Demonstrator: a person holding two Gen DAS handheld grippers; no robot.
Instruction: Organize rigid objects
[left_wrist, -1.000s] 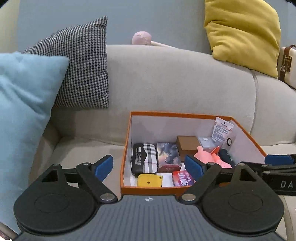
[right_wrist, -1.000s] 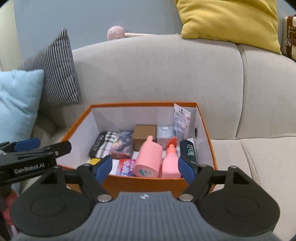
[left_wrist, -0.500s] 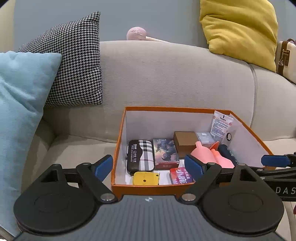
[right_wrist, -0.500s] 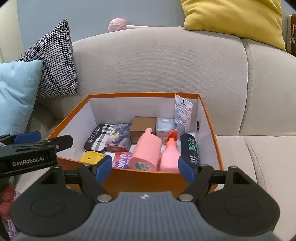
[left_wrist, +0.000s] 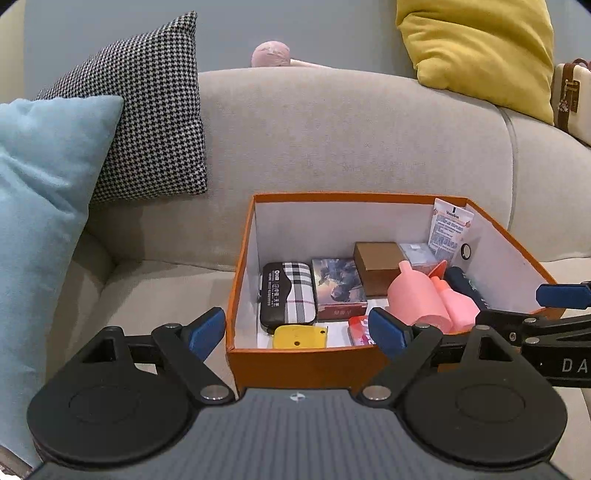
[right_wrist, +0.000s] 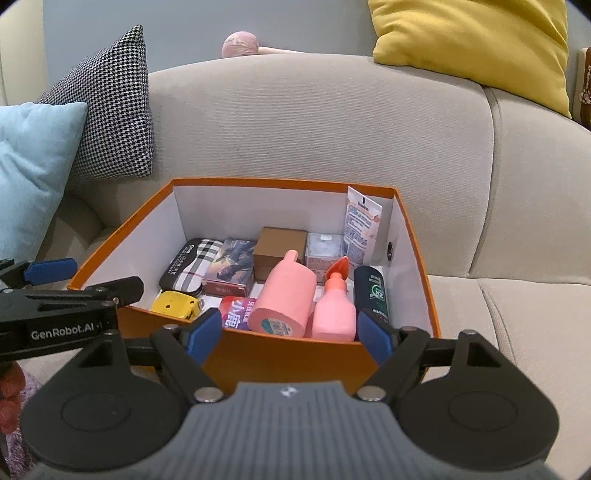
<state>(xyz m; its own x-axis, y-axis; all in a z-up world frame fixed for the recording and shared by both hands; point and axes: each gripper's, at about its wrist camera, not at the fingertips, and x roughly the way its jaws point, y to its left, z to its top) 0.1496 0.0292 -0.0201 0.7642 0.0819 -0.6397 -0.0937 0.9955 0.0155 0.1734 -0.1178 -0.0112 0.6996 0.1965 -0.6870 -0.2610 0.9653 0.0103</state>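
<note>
An orange box (right_wrist: 280, 354) was seen resting on the seat of a grey sofa (right_wrist: 314, 125), its near wall just ahead of both grippers, with the rigid objects already gathered inside it. Against the box's far right corner a white tube (right_wrist: 362, 225) was propped upright, apparently so that floor room was spared; a brown carton (right_wrist: 282, 245) and a small clear case (right_wrist: 324, 247) were set along the far wall. Toward the left wall a plaid case (right_wrist: 192, 264) and a picture-printed pack (right_wrist: 232, 267) were laid flat side by side, with a yellow tape measure (right_wrist: 176, 304) near the front wall. A pink cylinder (right_wrist: 286, 299), a pink bottle (right_wrist: 334, 308) and a dark green bottle (right_wrist: 372, 291) were lying lengthwise by the right wall. The left gripper (left_wrist: 297, 326) and the right gripper (right_wrist: 290, 330) were both held outside the box at its near wall, jaws spread wide and gripping nothing. The task was judged to be largely done. Little bare floor was left in the box; open sofa seat was available to either side of it, while cushions (left_wrist: 147, 110) crowded the sofa to the box's left.
</note>
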